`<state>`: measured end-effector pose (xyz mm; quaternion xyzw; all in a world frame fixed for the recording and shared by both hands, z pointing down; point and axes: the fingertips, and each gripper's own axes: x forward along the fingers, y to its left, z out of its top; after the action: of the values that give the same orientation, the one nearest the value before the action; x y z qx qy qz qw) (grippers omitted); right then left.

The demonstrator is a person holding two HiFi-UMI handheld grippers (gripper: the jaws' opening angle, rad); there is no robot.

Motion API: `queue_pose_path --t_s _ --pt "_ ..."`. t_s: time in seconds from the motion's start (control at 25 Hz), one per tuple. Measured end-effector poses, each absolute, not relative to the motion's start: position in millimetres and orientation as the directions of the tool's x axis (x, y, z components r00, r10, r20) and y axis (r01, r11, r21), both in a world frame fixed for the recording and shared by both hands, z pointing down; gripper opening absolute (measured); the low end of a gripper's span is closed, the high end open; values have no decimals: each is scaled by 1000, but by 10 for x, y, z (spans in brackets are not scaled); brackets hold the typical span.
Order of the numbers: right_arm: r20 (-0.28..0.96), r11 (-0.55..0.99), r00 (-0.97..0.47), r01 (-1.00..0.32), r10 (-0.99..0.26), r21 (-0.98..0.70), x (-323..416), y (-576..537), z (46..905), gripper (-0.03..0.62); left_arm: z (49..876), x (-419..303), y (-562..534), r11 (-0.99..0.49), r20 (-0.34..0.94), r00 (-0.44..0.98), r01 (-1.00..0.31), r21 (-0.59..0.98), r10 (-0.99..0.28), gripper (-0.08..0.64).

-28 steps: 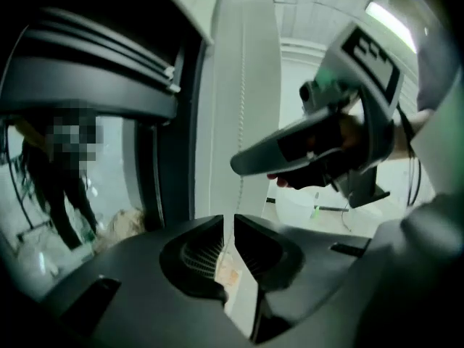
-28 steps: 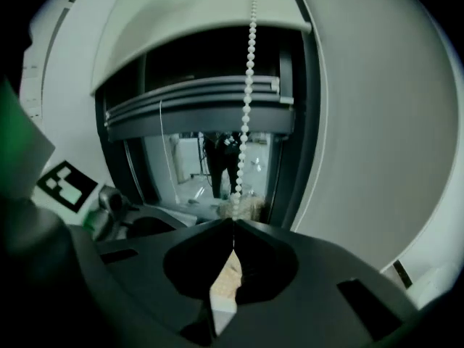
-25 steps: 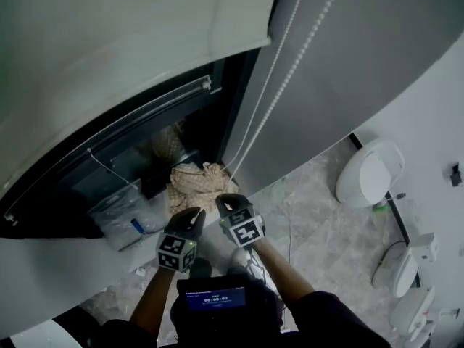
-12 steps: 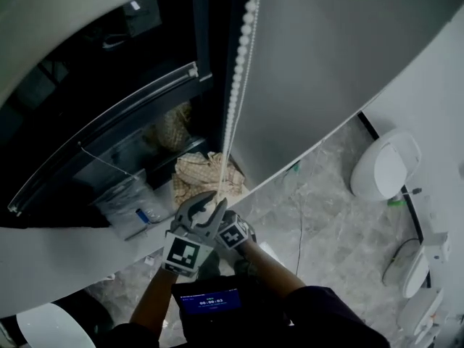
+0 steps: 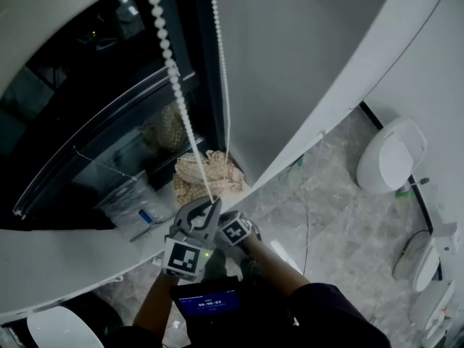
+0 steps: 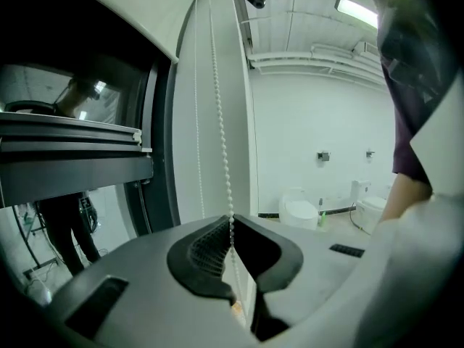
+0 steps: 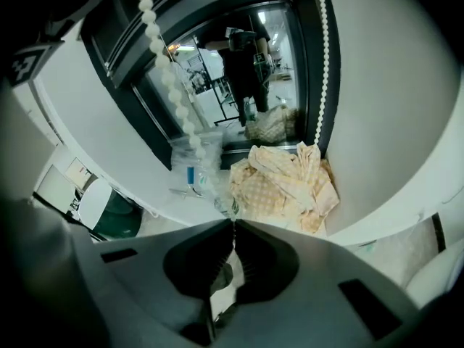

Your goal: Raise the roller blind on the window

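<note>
The white roller blind [image 5: 43,6] hangs over the top of the dark window [image 5: 94,100]; its lower edge also shows in the left gripper view as the blind [image 6: 138,13]. A white bead chain [image 5: 174,85] runs from the top down into my left gripper [image 5: 209,203]. In the left gripper view the bead chain [image 6: 221,122] ends between the jaws of the left gripper [image 6: 232,225], which is shut on it. A second strand [image 5: 221,71] hangs beside the frame. My right gripper [image 5: 230,223] sits just behind the left; the right gripper [image 7: 233,223] is shut, with nothing seen in it, and the bead chain [image 7: 170,78] passes above it.
A beige checked cloth [image 5: 206,174] and a clear plastic bag [image 5: 123,201] lie on the window sill [image 5: 65,267]. A grey wall panel [image 5: 297,64] stands right of the window. A white toilet [image 5: 388,154] is on the marble floor at the right. A small screen [image 5: 210,301] sits at my chest.
Both grippers were low and apart from the chain a second ago. The left one has risen to the chain and shut on it; the right has tucked in behind it.
</note>
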<state>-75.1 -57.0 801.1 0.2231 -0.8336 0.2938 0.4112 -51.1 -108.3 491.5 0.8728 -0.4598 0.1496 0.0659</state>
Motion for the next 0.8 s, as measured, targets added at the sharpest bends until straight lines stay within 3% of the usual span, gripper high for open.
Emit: queue_pose_path --t_s 0.16,0.32,0.8 --pt "805 688 -573 -648 -155 -328 -543 -608 7912 17 4937 -513 -1110 -562 327 523 -827 -29 -787 20" --pt "768 667 -601 -667 -220 -332 -397 -692 7696 102 5079 -502 -1222 -588 339 525 -800 -116 -781 20" --pt "571 686 -698 -666 -433 -294 -28 -994 6098 104 6054 -299 -1146 -645 485 563 -764 -1 -669 20"
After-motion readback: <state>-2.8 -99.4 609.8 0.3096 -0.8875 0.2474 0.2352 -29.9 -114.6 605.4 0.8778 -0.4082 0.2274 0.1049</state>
